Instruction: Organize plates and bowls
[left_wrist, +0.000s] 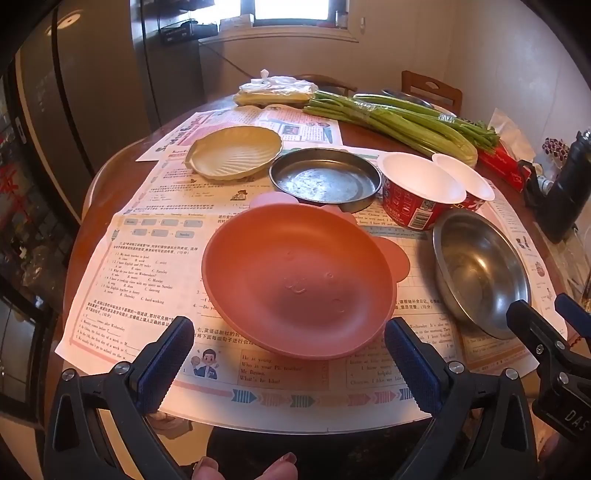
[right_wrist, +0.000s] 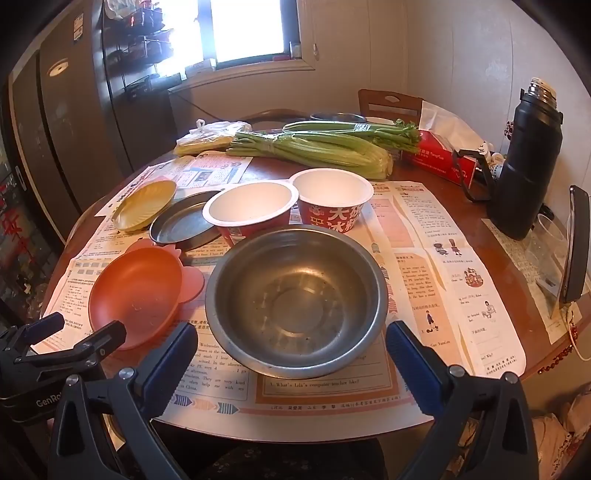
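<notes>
Pink plate (left_wrist: 299, 280), steel bowl (right_wrist: 295, 299), two paper bowls (right_wrist: 255, 210), steel pan (left_wrist: 325, 179) and yellow dish (left_wrist: 234, 151) sit upright, empty.

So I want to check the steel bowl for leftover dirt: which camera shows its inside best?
The right wrist view: the steel bowl sits centred, its whole inside visible. In the left wrist view the same bowl lies at the right edge, foreshortened, and the right gripper overlaps its near rim.

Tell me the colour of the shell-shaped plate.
Pale yellow-green shell-shaped plate, ribbed like a scallop; clearest in the left wrist view.
</notes>
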